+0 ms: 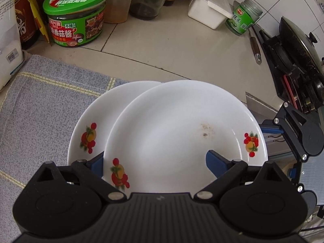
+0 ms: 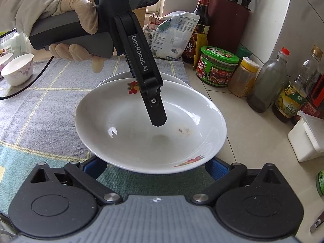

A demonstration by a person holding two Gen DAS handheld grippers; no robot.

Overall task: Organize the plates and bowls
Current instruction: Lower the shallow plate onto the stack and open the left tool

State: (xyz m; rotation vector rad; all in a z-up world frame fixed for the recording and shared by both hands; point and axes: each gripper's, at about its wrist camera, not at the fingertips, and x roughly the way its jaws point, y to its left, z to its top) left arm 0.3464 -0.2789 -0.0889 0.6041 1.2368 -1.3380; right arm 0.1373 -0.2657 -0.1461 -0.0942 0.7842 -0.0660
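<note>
A white plate with fruit prints (image 1: 178,129) lies tilted on a second matching plate (image 1: 95,121) on the blue checked cloth (image 1: 40,105). My left gripper (image 1: 154,162) is open; its jaws straddle the top plate's near rim, one finger over the plate and one outside it. In the right wrist view the left gripper (image 2: 156,111) reaches down into the top plate (image 2: 141,127). My right gripper (image 2: 156,166) is open, its blue fingers (image 2: 217,167) under the plate's near edge. The lower plate (image 2: 174,80) shows behind.
Jars and bottles line the back: a green-lidded sauce jar (image 1: 75,16), a white box (image 1: 210,8), a small green jar (image 1: 243,16). A wok on the stove (image 1: 299,46) is at right. Small floral bowls (image 2: 18,68) stand on the cloth at far left. A knife block (image 2: 228,20) stands behind.
</note>
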